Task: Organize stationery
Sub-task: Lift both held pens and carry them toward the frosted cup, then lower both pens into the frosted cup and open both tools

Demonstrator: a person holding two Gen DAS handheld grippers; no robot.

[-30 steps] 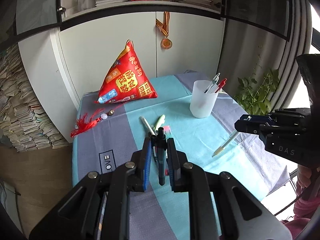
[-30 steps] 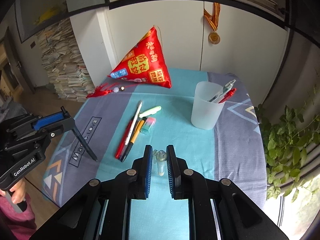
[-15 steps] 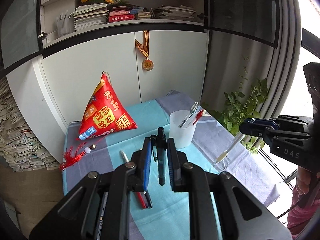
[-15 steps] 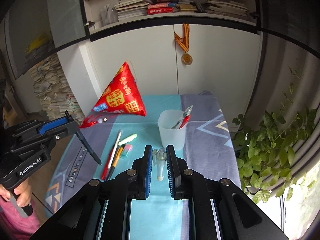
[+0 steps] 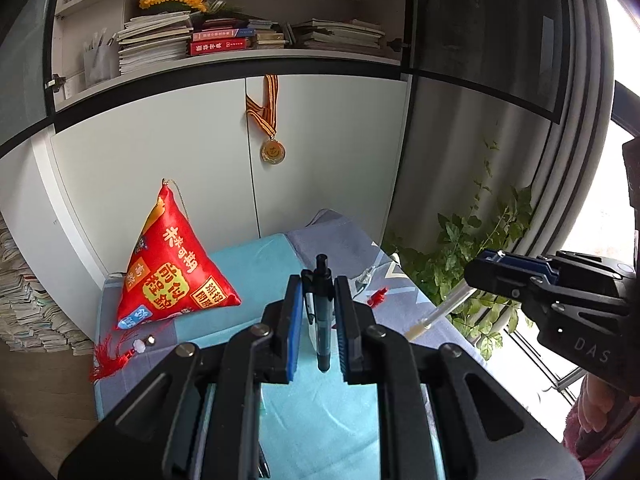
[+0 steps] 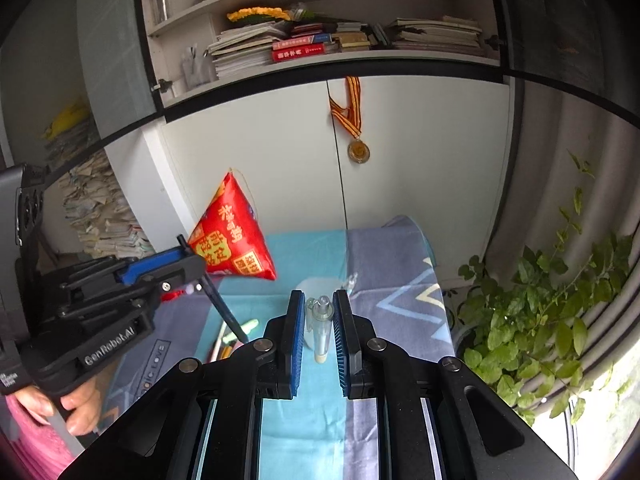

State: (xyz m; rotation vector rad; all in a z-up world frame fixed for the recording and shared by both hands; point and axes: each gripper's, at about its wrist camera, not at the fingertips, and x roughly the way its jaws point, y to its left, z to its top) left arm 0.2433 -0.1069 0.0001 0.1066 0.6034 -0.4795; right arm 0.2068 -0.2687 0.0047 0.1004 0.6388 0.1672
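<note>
Left gripper (image 5: 317,312) was clamped on a black pen (image 5: 323,312), held upright above the table (image 5: 320,420). Right gripper (image 6: 319,312) was clamped on a clear pen (image 6: 321,330), also off the table. Cup mostly hidden behind the fingers; only pen tips (image 5: 370,286) showed. More pens (image 6: 230,340) lay on the cloth beside a red pouch (image 6: 234,240).

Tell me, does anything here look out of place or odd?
Only a few pens lie loose on the table, not yet tidied. Each hand-held gripper, left and right, holds one pen. Nothing looks spilled or broken.
</note>
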